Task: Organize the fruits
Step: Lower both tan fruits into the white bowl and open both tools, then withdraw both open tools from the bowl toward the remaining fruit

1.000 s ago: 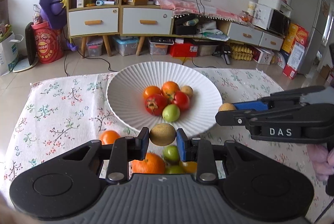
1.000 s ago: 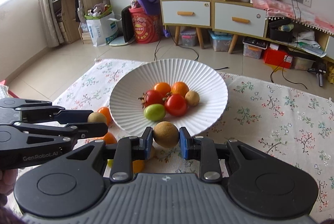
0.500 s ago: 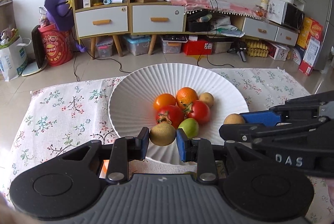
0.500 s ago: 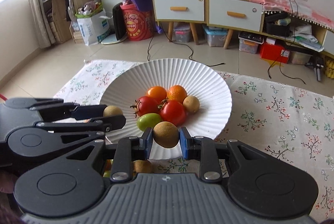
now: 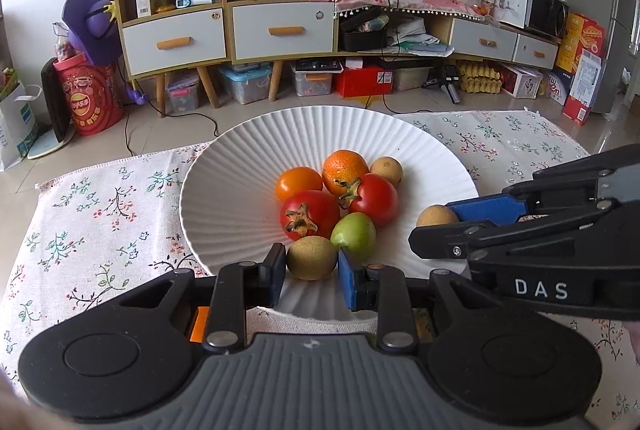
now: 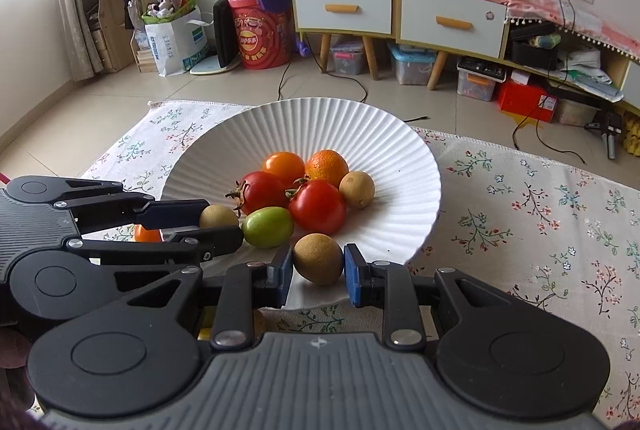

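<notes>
floral tablecloth [image 5: 100, 213] on tiled floor [image 6: 100, 109]

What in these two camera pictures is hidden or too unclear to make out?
- Left wrist view: orange fruit and a yellowish one on the cloth, mostly hidden behind the left gripper.
- Right wrist view: orange fruit beside the white plate, largely covered by the left gripper's arms.
- Both views: whether either held brown fruit touches the plate.
- Right wrist view: the right gripper hides the plate's near rim.
</notes>
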Tool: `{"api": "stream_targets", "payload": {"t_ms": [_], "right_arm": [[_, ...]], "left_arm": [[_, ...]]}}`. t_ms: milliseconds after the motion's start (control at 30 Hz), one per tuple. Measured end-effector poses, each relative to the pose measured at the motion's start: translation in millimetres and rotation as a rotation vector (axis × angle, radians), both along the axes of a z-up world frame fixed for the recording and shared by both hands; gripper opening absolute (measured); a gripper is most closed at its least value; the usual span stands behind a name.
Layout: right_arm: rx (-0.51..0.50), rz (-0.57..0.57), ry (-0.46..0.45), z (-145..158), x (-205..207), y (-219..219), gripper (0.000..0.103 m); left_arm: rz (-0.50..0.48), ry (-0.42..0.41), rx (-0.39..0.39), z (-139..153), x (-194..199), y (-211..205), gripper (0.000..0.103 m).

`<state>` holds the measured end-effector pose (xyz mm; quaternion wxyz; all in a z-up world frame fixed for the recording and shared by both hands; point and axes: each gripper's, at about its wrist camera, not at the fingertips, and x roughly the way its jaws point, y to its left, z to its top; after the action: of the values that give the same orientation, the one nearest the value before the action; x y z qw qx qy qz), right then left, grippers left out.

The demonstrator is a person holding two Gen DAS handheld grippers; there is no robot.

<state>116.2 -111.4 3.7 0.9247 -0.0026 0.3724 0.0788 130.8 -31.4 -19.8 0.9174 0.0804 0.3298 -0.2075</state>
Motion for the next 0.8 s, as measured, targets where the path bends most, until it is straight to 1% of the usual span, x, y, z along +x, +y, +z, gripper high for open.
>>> {"api": "stream_targets", "payload": {"t_ms": [267,333,367,400,433,500,533,633,767,800], "right_arm": [[-0.004,0.005,-0.012,2.4,-0.9,1.7,0.027],[-0.006,-0.001,-0.014,4.0,-1.7,0.8,0.03],[-0.006,-0.005,-0.017,4.8,-2.4,0.3,0.034],[-0.006,-0.008,-0.018,5.9,-2.8,-0.5,0.037],[-0.005,-0.01,-0.019,7.2,-3.2,-1.2,0.038],[-0.001,-0.015,-0.022,10.2,-4.6,-2.1,0.039],[0.0,-0.017,-0.023,11.4,-5.3,-2.3,0.04],[-0.003,-0.017,-0.027,15.4,-8.9,-2.0,0.046],[-0.021,-0.018,-0.033,18.7,-13.9,-0.3,0.049],[-0.022,-0.02,-0.036,19.6,-15.4,-0.4,0.05]], "left_arm": [[0.007,0.0,0.003,1.8,-0.5,-0.5,0.023],[0.014,-0.002,0.009,2.7,-0.8,-0.2,0.027],[0.018,-0.006,0.013,3.5,-1.0,-0.1,0.029],[0.022,-0.009,0.018,4.4,-1.6,0.2,0.032],[0.024,-0.012,0.021,5.1,-1.8,0.8,0.036],[0.027,-0.016,0.026,7.5,-3.3,1.4,0.04],[0.028,-0.018,0.029,8.7,-4.1,2.2,0.041],[0.03,-0.02,0.035,11.8,-6.7,4.5,0.045],[0.036,-0.019,0.026,17.2,-10.8,10.6,0.05],[0.036,-0.017,0.023,18.5,-11.8,12.2,0.052]]}}
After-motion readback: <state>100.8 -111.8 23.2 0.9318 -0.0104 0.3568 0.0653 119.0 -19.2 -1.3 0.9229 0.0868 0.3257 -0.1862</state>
